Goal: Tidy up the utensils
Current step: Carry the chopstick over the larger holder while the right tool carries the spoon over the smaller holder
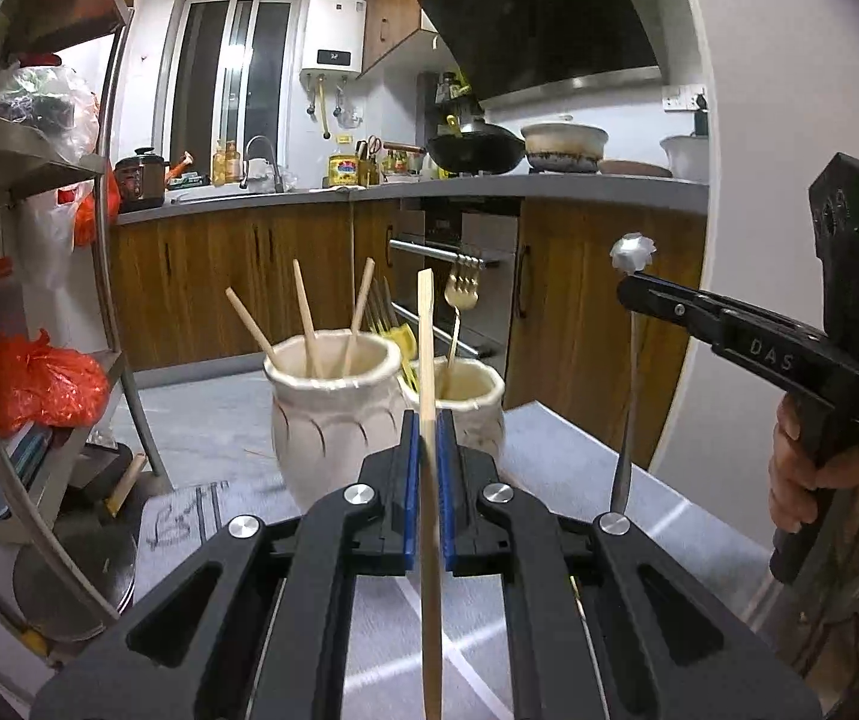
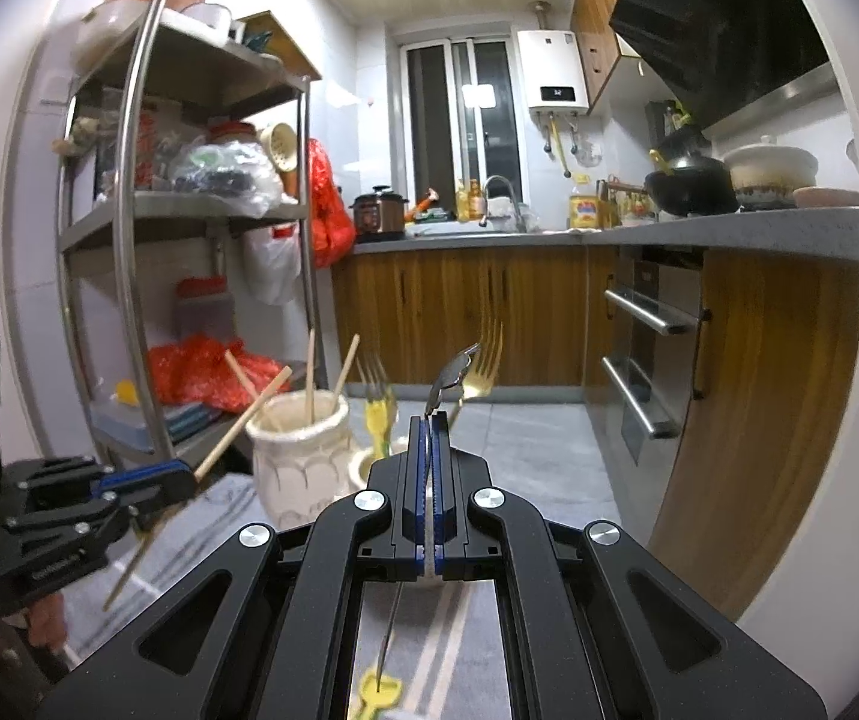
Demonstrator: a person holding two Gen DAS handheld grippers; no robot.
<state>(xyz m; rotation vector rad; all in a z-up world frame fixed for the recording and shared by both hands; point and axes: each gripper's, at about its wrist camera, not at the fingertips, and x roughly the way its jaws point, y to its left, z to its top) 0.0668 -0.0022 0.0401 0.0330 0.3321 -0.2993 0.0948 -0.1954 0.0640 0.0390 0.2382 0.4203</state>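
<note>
My left gripper (image 1: pixel 428 420) is shut on a wooden chopstick (image 1: pixel 427 348), held upright just in front of two white ceramic jars. The nearer jar (image 1: pixel 333 420) holds three chopsticks. The jar behind it (image 1: pixel 471 402) holds forks, one gold (image 1: pixel 461 294) and some with yellow handles (image 1: pixel 402 339). My right gripper (image 2: pixel 429 420) is shut on a silver spoon (image 2: pixel 453 375), bowl end up, near the jars (image 2: pixel 300 456). In the left wrist view the right gripper (image 1: pixel 630 291) holds the spoon (image 1: pixel 633 252) to the right of the jars.
The jars stand on a grey table with a striped cloth (image 1: pixel 189 516). A yellow-handled utensil (image 2: pixel 378 690) lies on the table below my right gripper. A steel shelf rack (image 2: pixel 147 240) with bags stands left. Kitchen cabinets and oven (image 2: pixel 651 348) are behind.
</note>
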